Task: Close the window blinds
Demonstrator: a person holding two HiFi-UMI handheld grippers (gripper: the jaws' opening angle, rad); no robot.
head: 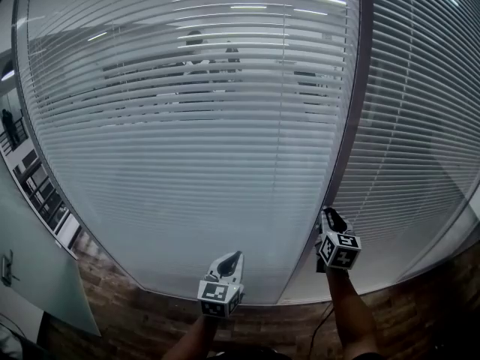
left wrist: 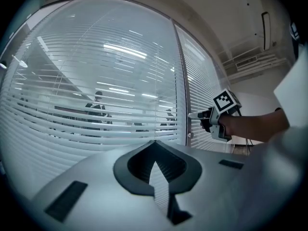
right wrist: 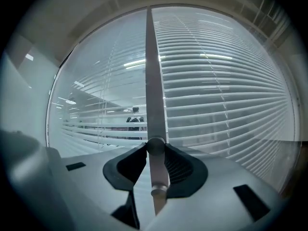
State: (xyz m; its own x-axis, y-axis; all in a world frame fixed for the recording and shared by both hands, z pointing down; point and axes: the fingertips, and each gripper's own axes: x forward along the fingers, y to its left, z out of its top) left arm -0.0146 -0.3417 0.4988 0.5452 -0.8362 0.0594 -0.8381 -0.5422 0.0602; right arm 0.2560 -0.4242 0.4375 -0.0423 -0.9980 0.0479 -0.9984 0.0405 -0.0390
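Metal knob [right wrist: 155, 146] sits clenched in your right gripper [right wrist: 155, 149] (left gripper [left wrist: 154, 144] closed, empty) beside the blinds [head: 187, 126].

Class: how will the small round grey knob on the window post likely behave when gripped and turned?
The small round grey knob looks rigid, unlikely to deform between the jaws of the right gripper. Its smooth, rounded face may slip. Fixed to the grey post, it should turn, not lift off.

The blinds [head: 187, 163] are faced closely by all three cameras. The right tongs' camera is set nearest, at a frame knob [right wrist: 155, 146]; the right tongs [left wrist: 201, 115] are seen at 3 o'clock from the left camera.
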